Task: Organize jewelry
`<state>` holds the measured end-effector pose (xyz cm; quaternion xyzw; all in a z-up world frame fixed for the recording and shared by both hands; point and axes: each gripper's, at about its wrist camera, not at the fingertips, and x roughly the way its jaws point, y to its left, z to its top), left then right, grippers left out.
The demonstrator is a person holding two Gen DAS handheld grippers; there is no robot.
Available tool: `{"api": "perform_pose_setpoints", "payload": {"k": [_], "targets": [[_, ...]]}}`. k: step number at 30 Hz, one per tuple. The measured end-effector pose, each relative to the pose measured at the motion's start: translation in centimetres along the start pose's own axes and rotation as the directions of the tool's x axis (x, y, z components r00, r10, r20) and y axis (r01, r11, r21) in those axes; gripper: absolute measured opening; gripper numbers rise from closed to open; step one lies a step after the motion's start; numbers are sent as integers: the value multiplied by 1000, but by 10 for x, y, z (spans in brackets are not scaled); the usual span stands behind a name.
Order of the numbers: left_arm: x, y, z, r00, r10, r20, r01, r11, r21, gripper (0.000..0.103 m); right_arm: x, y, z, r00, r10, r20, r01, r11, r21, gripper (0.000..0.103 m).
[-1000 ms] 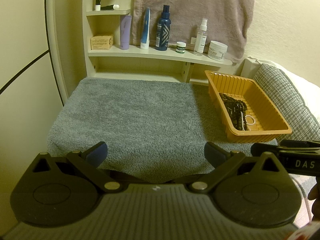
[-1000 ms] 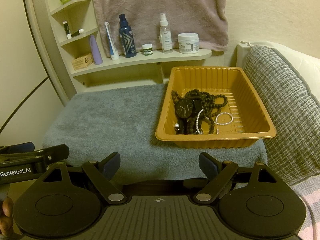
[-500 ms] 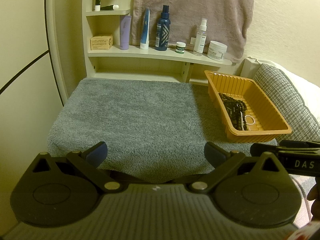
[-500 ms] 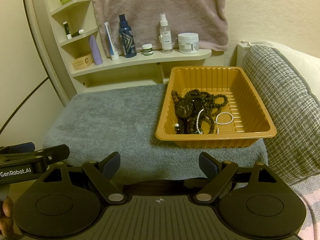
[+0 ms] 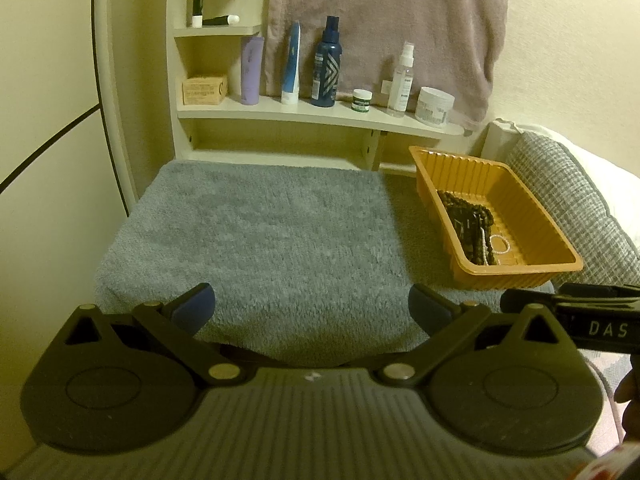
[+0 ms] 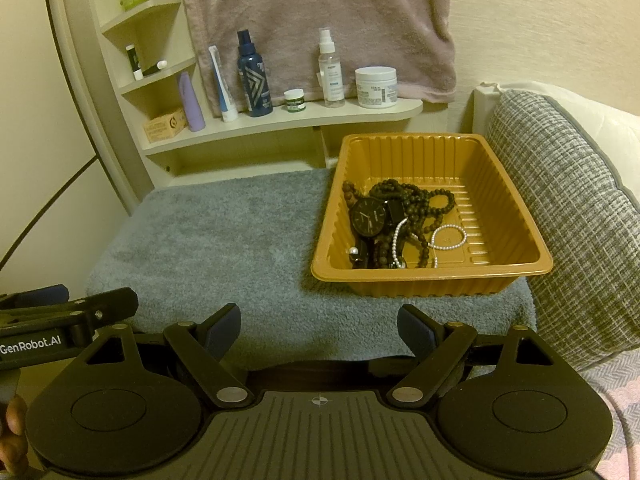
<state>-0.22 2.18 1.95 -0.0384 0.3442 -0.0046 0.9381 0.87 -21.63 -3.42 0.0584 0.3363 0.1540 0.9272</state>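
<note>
An orange plastic tray (image 6: 516,204) (image 5: 536,216) sits on the right end of a grey towel (image 6: 224,236) (image 5: 260,232). In it lie a black watch (image 6: 369,217), dark bead strands (image 6: 416,200) (image 5: 466,216) and a white pearl bracelet (image 6: 450,237) (image 5: 500,242), tangled together. My right gripper (image 6: 319,330) hangs open over the towel's front edge, just short of the tray, nothing between its fingers. My left gripper (image 5: 312,312) is open too, over the towel's bare left part. Each gripper shows at the edge of the other's view.
A cream shelf unit (image 6: 280,120) behind the towel holds bottles, tubes, jars and a small box. A mauve towel (image 6: 320,20) hangs above it. A grey checked cushion (image 6: 568,208) presses against the tray's right side. A curved wall stands on the left.
</note>
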Motion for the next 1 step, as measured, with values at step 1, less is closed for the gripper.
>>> {"api": "perform_pose_setpoints", "payload": {"k": [1], "targets": [[0, 0, 0, 1000, -1, -1, 1, 1000, 1, 102, 0, 0, 0, 1000, 0, 0, 0, 1000, 0, 85]]}}
